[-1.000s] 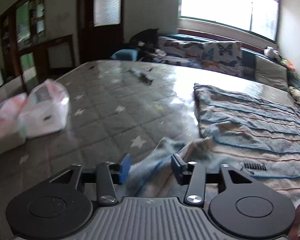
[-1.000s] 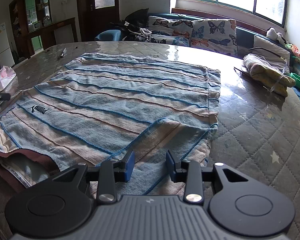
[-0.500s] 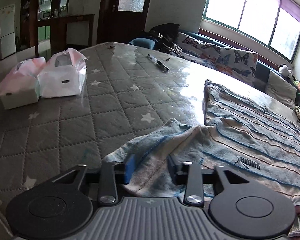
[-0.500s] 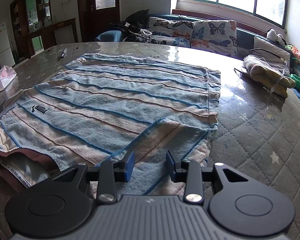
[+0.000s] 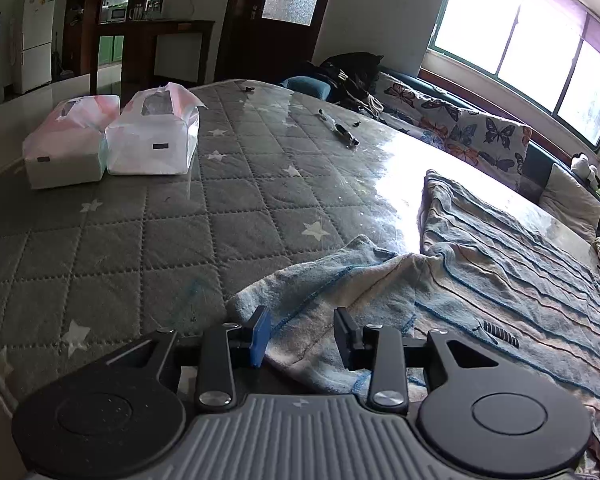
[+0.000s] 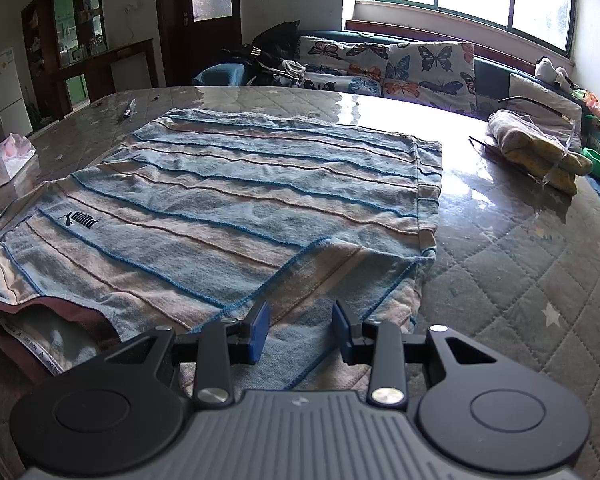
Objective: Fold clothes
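A blue and beige striped T-shirt [image 6: 260, 184] lies flat on the grey quilted table [image 6: 520, 280]. Its right sleeve is folded over the body. My right gripper [image 6: 300, 330] is open and hovers over that folded sleeve near the front edge. In the left wrist view the shirt [image 5: 500, 264] spreads to the right and its left sleeve [image 5: 324, 288] lies out on the table. My left gripper [image 5: 302, 334] is open, with the sleeve's cloth lying between and under the jaws, not pinched.
Two white and pink tissue packs [image 5: 112, 144] stand at the table's left. A pen [image 5: 338, 128] lies at the far side. A folded yellowish garment [image 6: 536, 148] lies at the far right. A butterfly-print sofa [image 6: 400, 68] runs behind the table.
My left gripper has swung and drawn back, so the sleeve now lies between its open jaws and the tissue packs sit farther off. The right gripper has stayed still.
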The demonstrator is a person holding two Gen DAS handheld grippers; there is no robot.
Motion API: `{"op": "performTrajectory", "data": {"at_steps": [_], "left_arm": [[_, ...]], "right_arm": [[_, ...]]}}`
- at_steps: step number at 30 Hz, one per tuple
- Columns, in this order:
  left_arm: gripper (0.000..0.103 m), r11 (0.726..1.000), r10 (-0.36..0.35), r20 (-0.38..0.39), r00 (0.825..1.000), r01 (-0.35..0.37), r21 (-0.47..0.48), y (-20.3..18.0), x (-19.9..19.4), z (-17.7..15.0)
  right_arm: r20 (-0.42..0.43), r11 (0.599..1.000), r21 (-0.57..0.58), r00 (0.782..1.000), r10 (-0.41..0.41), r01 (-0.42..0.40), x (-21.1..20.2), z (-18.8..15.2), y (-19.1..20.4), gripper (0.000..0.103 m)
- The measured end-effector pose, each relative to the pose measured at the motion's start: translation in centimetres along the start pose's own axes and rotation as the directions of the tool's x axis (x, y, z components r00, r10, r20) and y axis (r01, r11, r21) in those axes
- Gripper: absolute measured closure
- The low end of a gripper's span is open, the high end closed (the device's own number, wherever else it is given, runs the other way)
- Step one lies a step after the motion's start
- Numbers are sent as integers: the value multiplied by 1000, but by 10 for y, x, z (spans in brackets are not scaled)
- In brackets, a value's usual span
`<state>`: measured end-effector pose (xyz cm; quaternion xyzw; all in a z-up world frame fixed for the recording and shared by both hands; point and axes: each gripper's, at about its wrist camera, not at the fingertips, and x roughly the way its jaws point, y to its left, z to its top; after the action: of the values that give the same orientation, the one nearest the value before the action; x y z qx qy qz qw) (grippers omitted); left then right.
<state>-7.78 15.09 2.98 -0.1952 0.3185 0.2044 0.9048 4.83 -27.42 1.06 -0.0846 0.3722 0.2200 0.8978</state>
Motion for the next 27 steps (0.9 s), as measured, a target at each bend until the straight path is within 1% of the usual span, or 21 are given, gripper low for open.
{"op": "performTrajectory", "data": {"at_steps": [4, 8, 15, 18, 19, 22, 23, 24, 25, 27], "left_arm": [[62, 999, 25, 9, 1000, -24, -34, 3, -3, -1], [62, 996, 45, 20, 999, -43, -78, 10, -5, -2], [61, 991, 86, 57, 995, -80, -104, 13, -12, -1], [61, 988, 115, 40, 993, -110, -111, 17, -8, -1], [61, 988, 116, 33, 993, -112, -110, 18, -6, -2], [62, 991, 110, 41, 993, -107, -84, 15, -6, -3], [65, 992, 104, 42, 994, -100, -80, 14, -5, -4], [71, 993, 96, 42, 994, -93, -77, 14, -4, -4], [75, 994, 87, 41, 995, -84, -74, 13, -3, -4], [88, 994, 69, 41, 997, -66, -83, 14, -2, -3]], "right_arm": [[1, 1000, 2, 1000, 0, 0, 0, 0, 0, 68], [3, 1000, 2, 1000, 2, -2, -1, -1, -1, 68], [5, 1000, 1, 1000, 3, -3, -2, -2, -1, 68], [6, 1000, 0, 1000, 5, -5, -2, -2, -1, 67], [6, 1000, 0, 1000, 4, -4, -2, -2, -1, 67], [8, 1000, 2, 1000, 4, -4, -2, -2, -1, 67], [8, 1000, 3, 1000, 4, -4, -2, -2, -1, 67], [8, 1000, 4, 1000, 3, -3, -2, -2, -1, 67], [8, 1000, 4, 1000, 3, -3, -2, -2, -1, 67], [9, 1000, 6, 1000, 2, -2, -2, -3, -1, 67]]}}
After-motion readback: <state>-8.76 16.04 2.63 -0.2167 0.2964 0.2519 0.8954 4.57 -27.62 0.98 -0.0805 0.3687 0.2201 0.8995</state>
